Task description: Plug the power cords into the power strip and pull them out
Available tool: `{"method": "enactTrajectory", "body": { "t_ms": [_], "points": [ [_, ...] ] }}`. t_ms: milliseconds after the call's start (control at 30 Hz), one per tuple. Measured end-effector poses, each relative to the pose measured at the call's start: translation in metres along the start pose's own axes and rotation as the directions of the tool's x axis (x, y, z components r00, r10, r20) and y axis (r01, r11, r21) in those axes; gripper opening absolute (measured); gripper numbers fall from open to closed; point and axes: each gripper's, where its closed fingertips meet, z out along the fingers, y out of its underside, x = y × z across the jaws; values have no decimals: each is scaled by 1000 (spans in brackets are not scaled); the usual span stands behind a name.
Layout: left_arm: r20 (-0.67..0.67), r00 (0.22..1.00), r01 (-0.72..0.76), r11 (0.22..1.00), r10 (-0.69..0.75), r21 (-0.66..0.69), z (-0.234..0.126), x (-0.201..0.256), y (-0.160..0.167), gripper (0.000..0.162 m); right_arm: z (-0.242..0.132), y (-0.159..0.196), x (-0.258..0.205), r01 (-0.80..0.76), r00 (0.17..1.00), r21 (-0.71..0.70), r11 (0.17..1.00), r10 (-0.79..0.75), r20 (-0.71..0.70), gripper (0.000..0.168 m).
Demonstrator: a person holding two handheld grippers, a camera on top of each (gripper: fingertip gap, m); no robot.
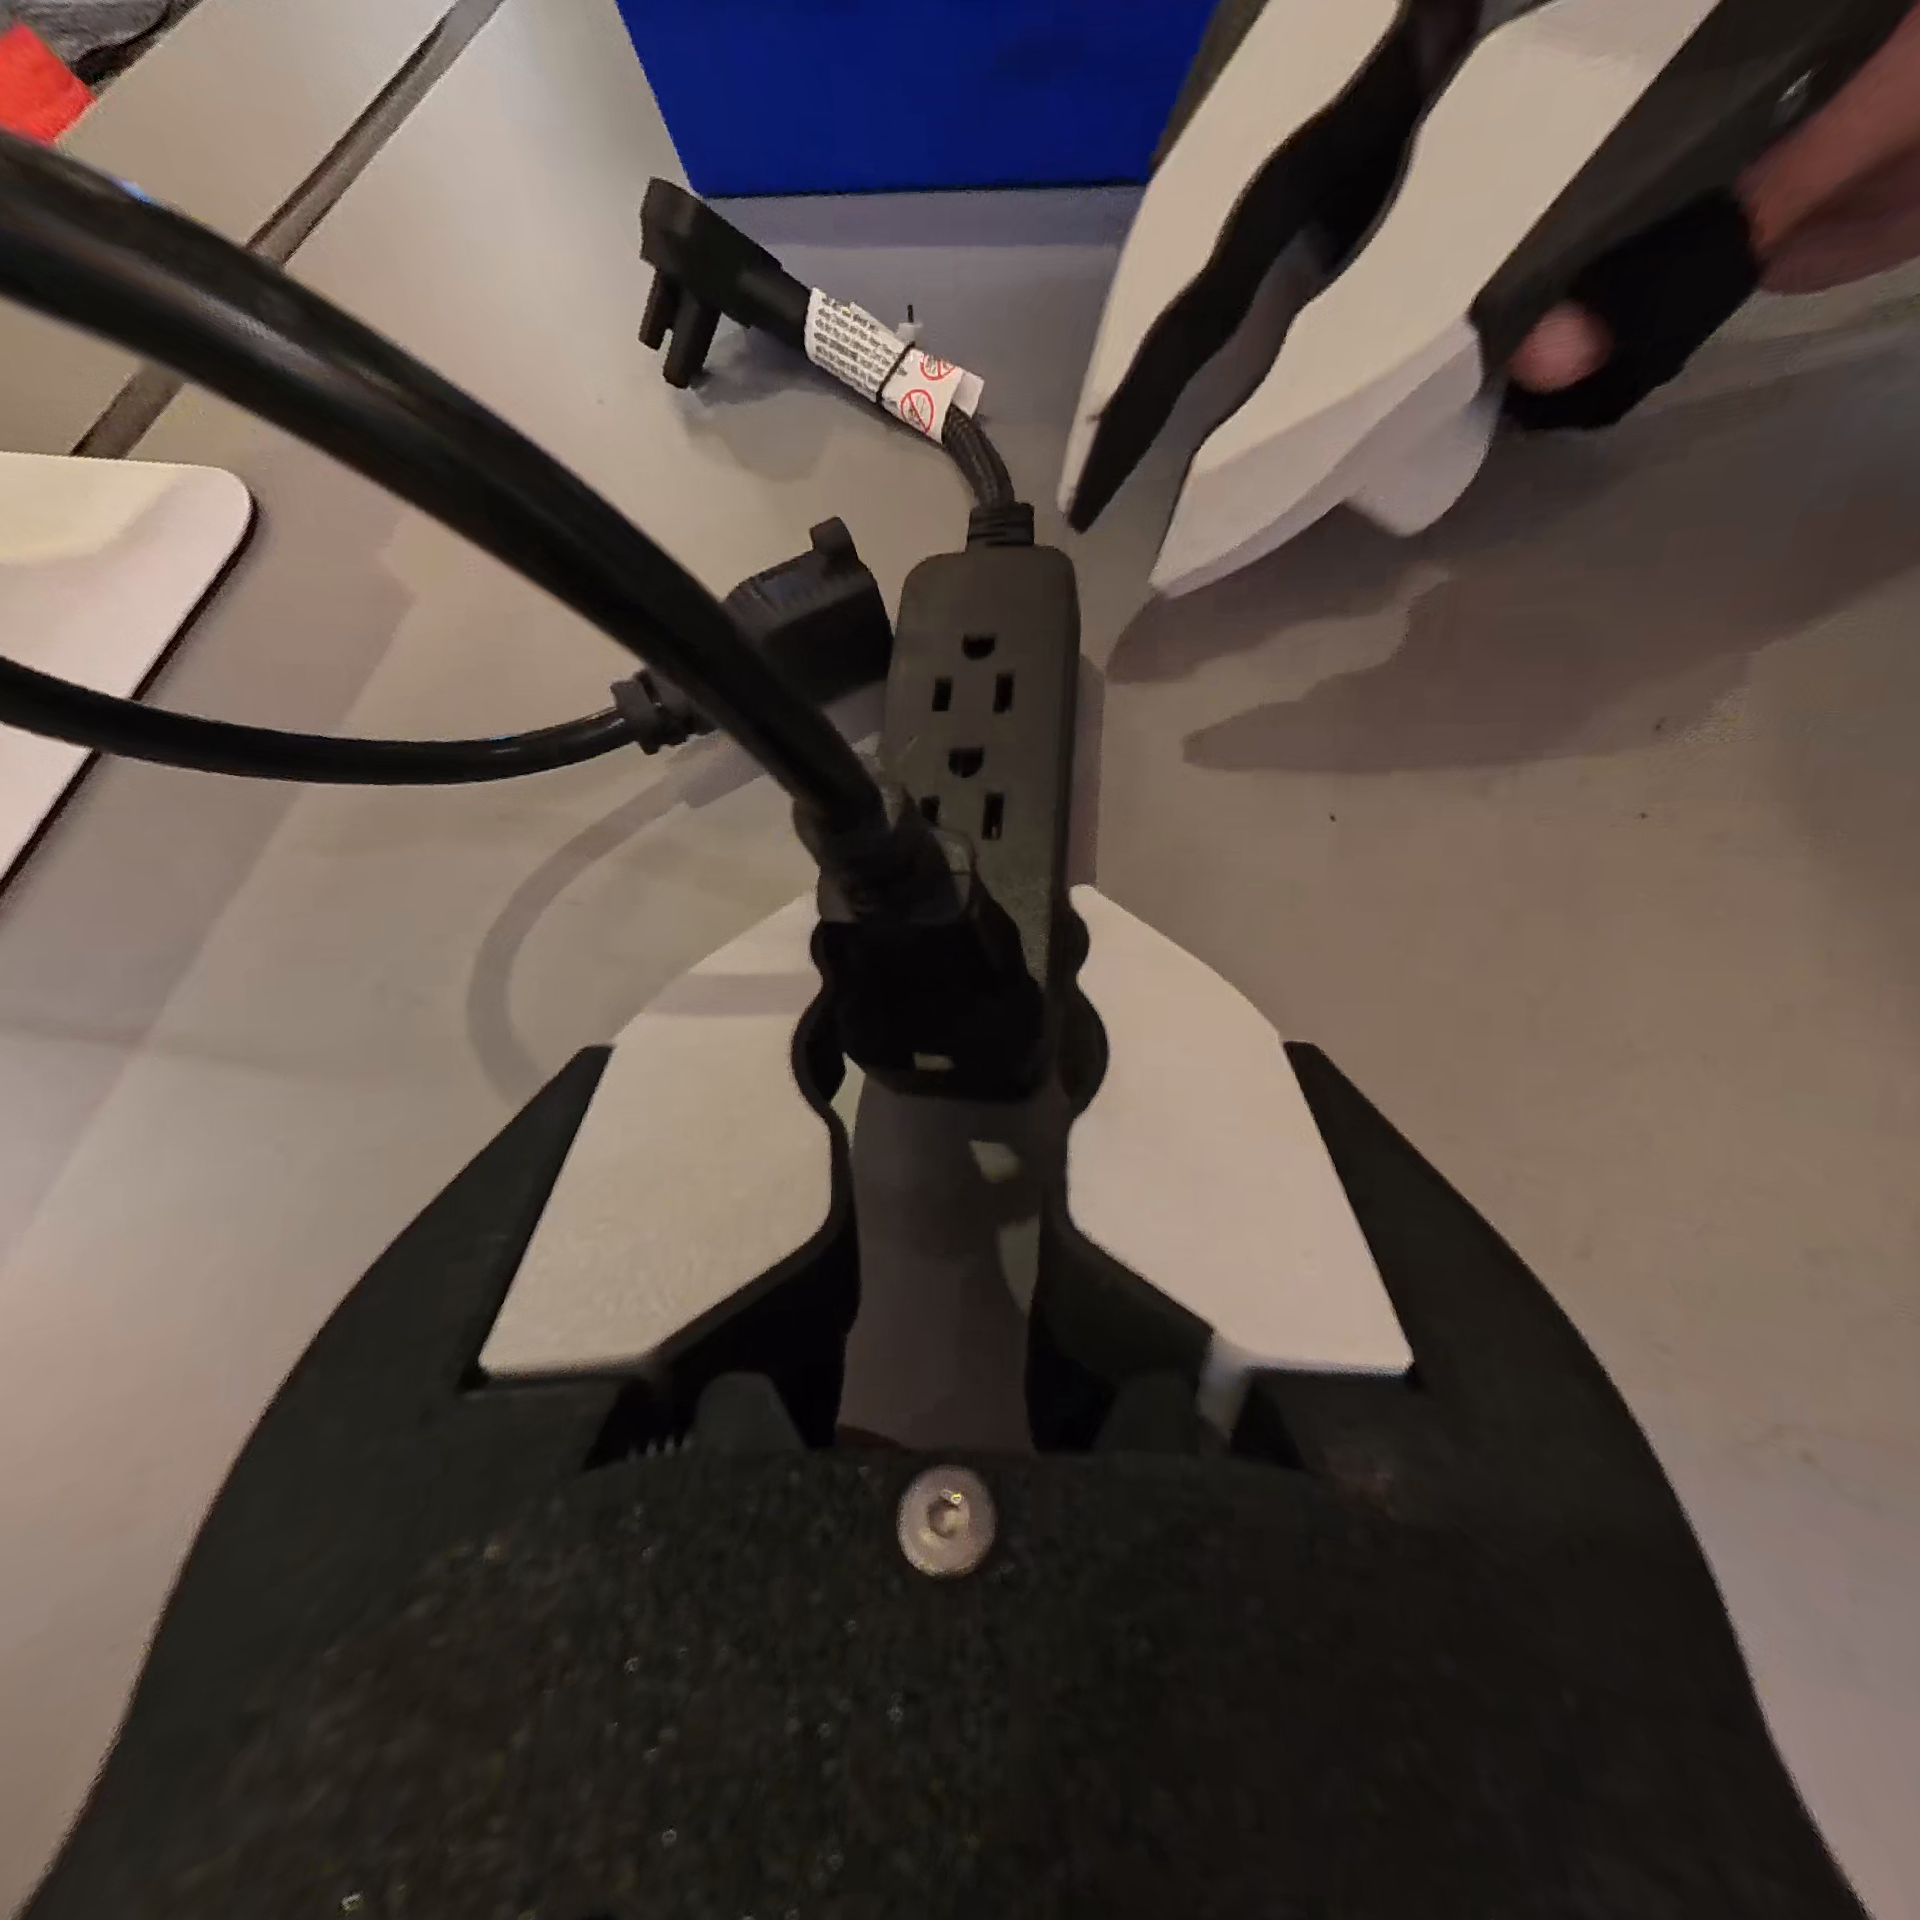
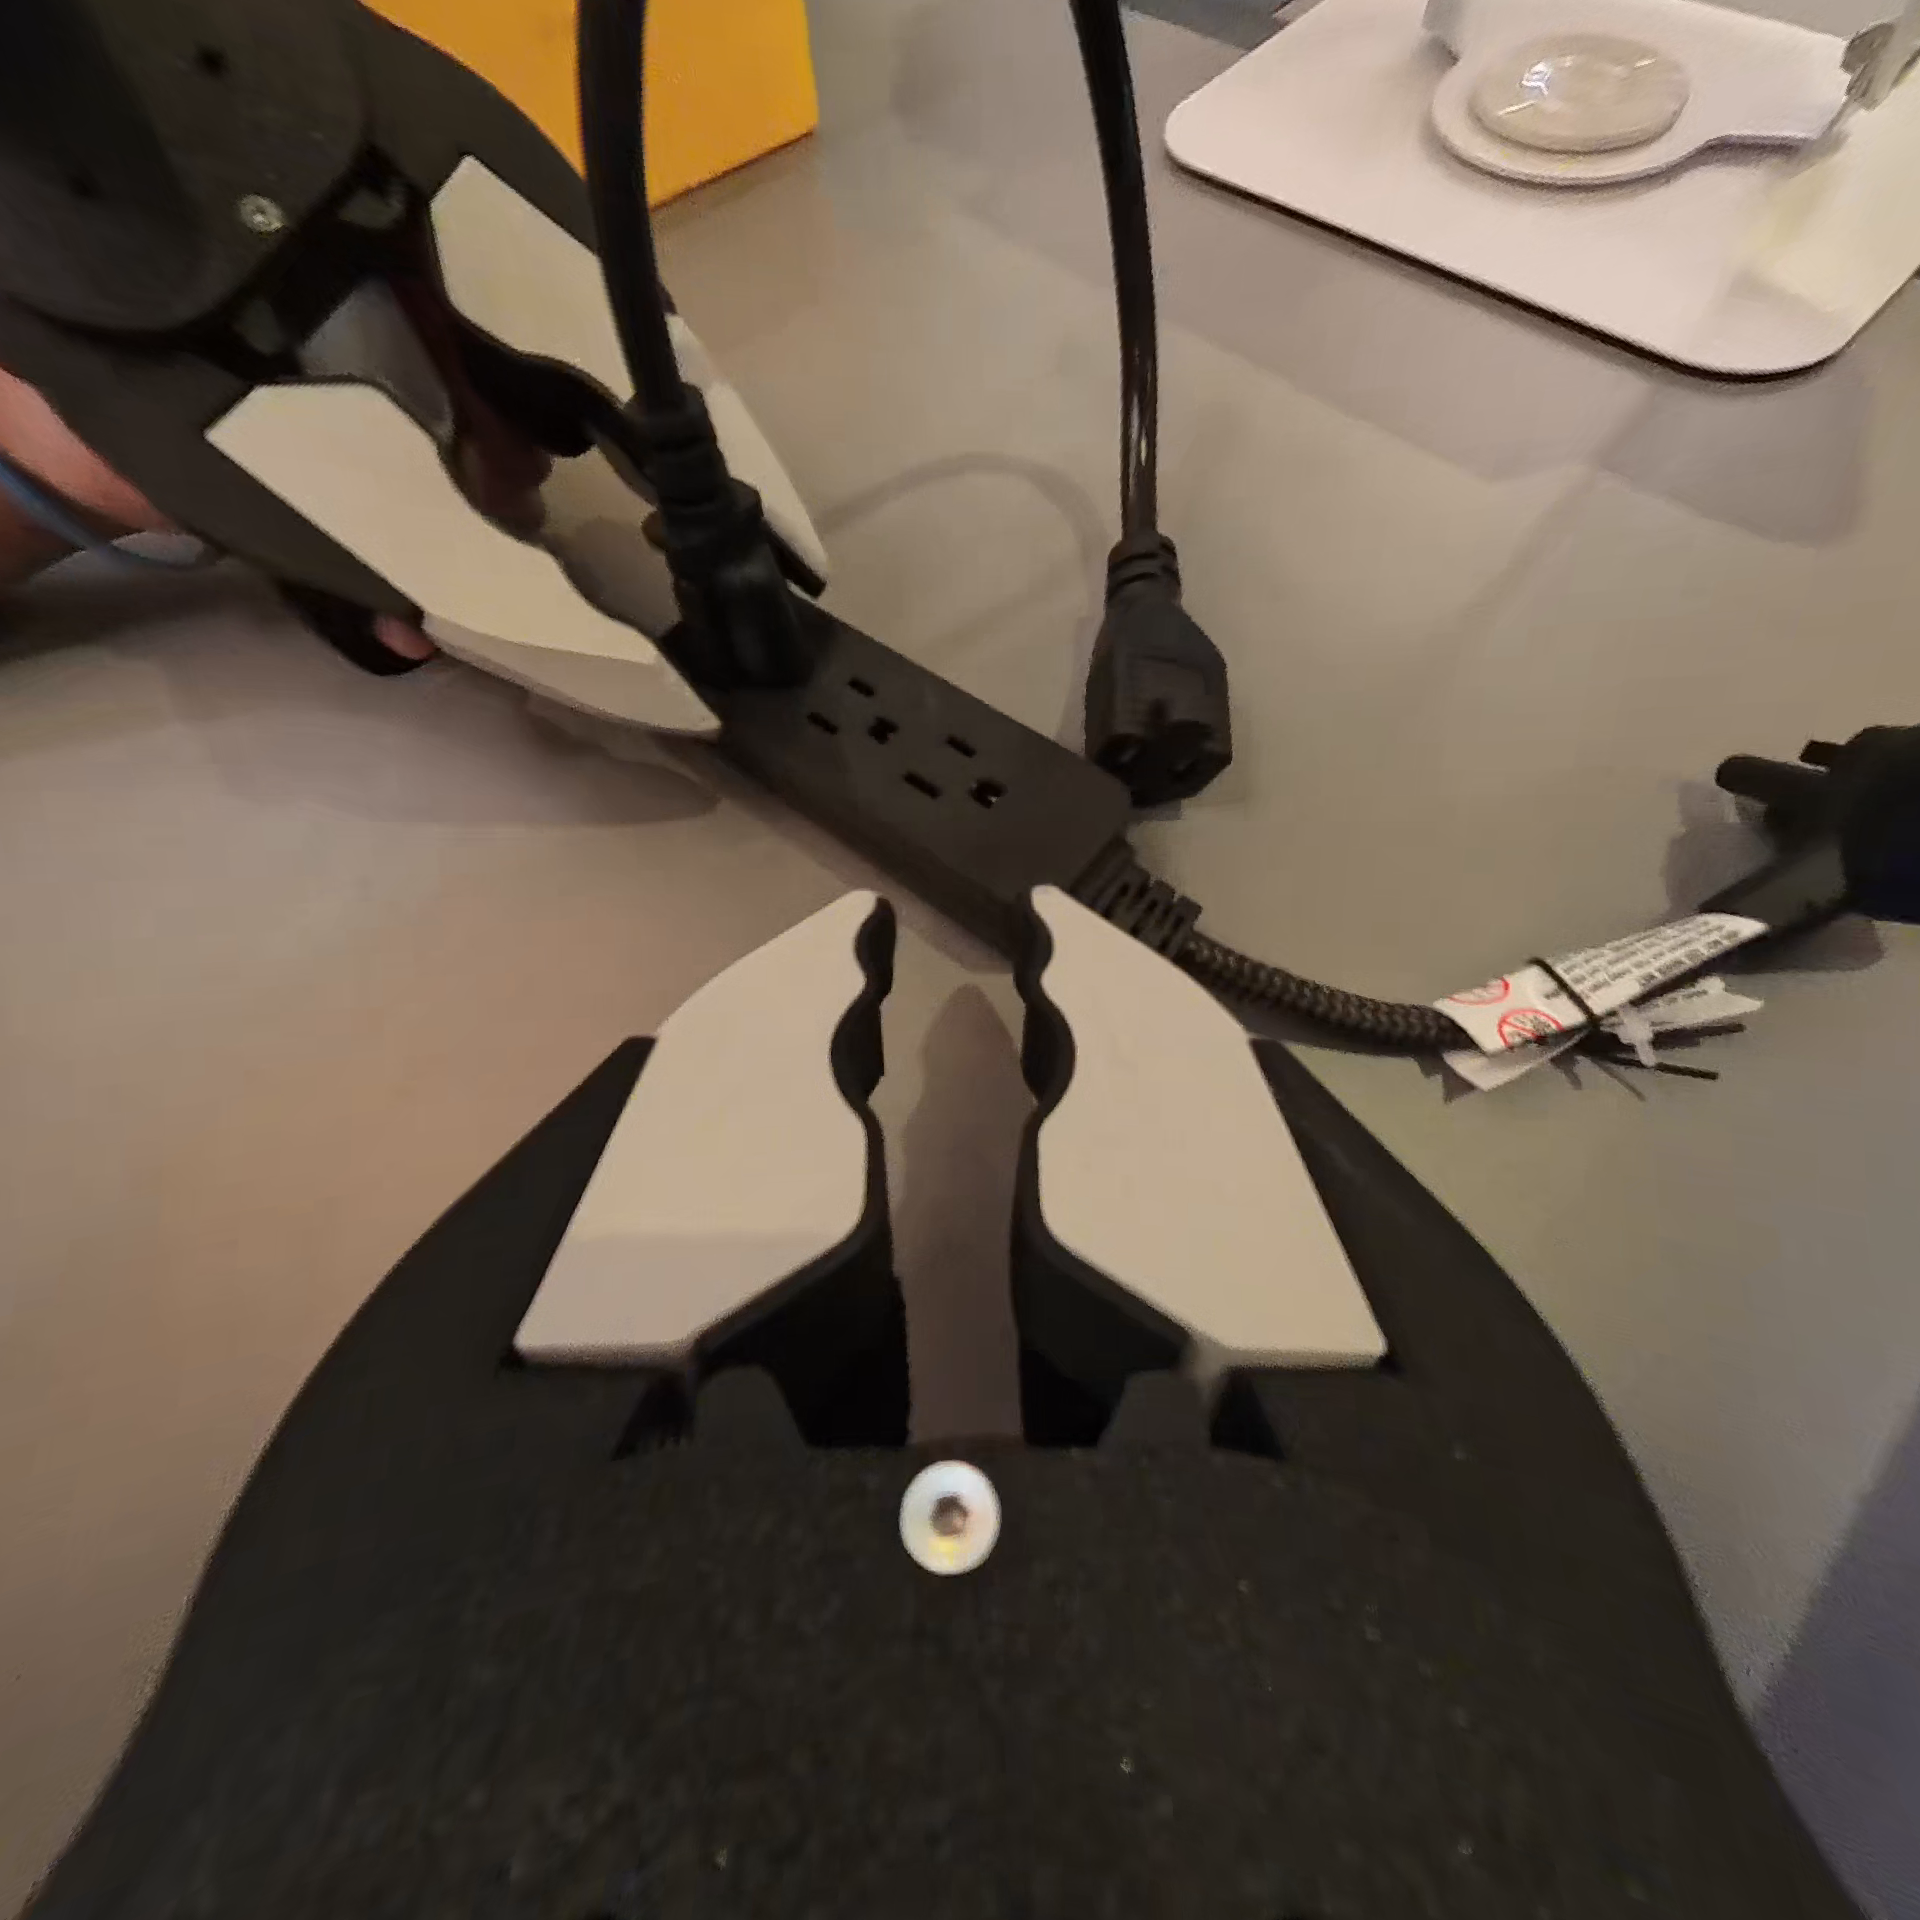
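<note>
We start at the left, where our left gripper (image 1: 940,997) has its fingers clenched around the near end of the black power strip (image 1: 982,717), right where the plug (image 1: 914,966) of a thick black power cord (image 1: 343,384) is seated in the nearest outlet. We judge this grip pins the strip to the grey counter (image 1: 1455,935) so the plug can be pulled or pushed without the strip sliding. From the right wrist view the same gripper (image 2: 717,634) reaches in from the left side of the counter, and the cord (image 2: 623,208) rises straight up out of the strip (image 2: 914,748).

Moving right, 2 outlets (image 2: 904,748) sit empty along the strip. Just beside its far edge lies a second cord's connector (image 2: 1158,665), unplugged, its socket face turned toward us.

Further right, our right gripper (image 2: 961,935) hovers with its fingers released and holding nothing, its tips just short of the strip's cord end. We think it is poised either to steady that end or to take a cord. The strip's own braided lead (image 2: 1320,997) runs toward the right edge of the counter, carrying a white tag (image 2: 1579,997) and ending in its unplugged plug (image 2: 1839,821). A white pad (image 2: 1558,229) lies at the far right corner.
</note>
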Motion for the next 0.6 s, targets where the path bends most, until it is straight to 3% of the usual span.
{"method": "enactTrajectory", "body": {
  "t_ms": [267,367,467,600],
  "points": [
    [14,1000,-23,1000,22,4,0,2,-1,29,36,-8,-14,224,972,-59,973,-227,-60,24],
    [-10,1000,1,1000,-1,17,-2,2,-2,25,35,-8,-15,234,970,-56,971,-237,-50,24],
    [-29,1000,6,1000,-5,25,-2,5,-3,25,26,-21,-23,237,971,39,971,-237,-15,5],
    [-41,999,2,998,0,57,-1,14,-11,25,31,-22,-10,241,969,11,970,-240,-51,3]
  ]
}}
